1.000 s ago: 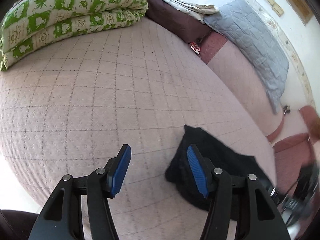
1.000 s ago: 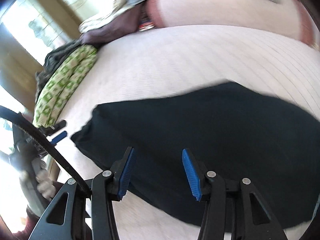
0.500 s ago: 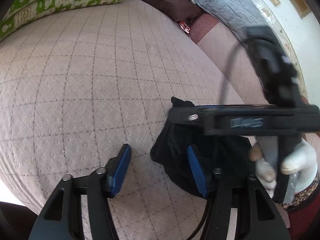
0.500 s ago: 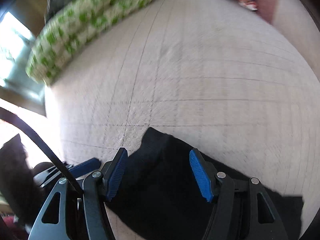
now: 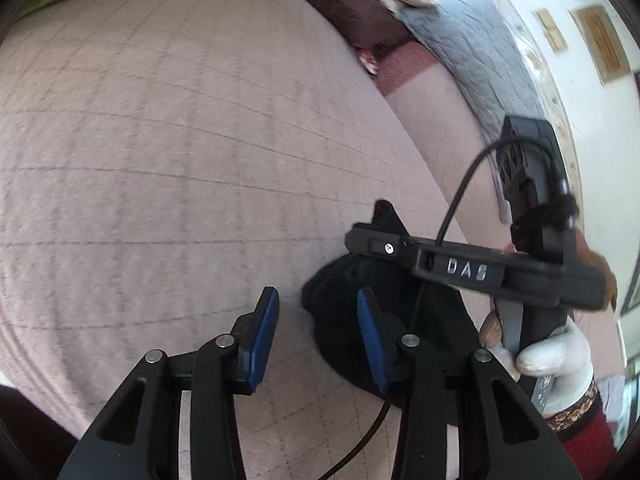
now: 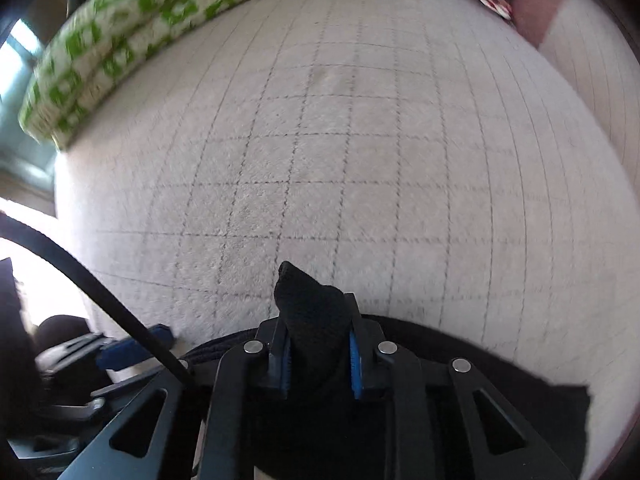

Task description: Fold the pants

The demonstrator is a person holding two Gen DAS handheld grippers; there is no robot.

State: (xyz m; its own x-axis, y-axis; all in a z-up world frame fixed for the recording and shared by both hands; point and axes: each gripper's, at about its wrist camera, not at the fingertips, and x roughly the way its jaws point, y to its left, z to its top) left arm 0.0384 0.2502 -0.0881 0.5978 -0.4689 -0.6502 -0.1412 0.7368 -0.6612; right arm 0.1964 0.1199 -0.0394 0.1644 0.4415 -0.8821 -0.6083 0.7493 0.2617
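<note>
The right claw point(image 6: 316, 354) is clamped on a bunched corner of the black pants point(image 6: 310, 300) lying on the bed point(image 6: 360, 160), while the left claw point(image 5: 316, 332) is spread wide, empty, just left of the pants.

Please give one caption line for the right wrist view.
Right hand-held gripper shut on black pants above quilted bed cover.
</note>
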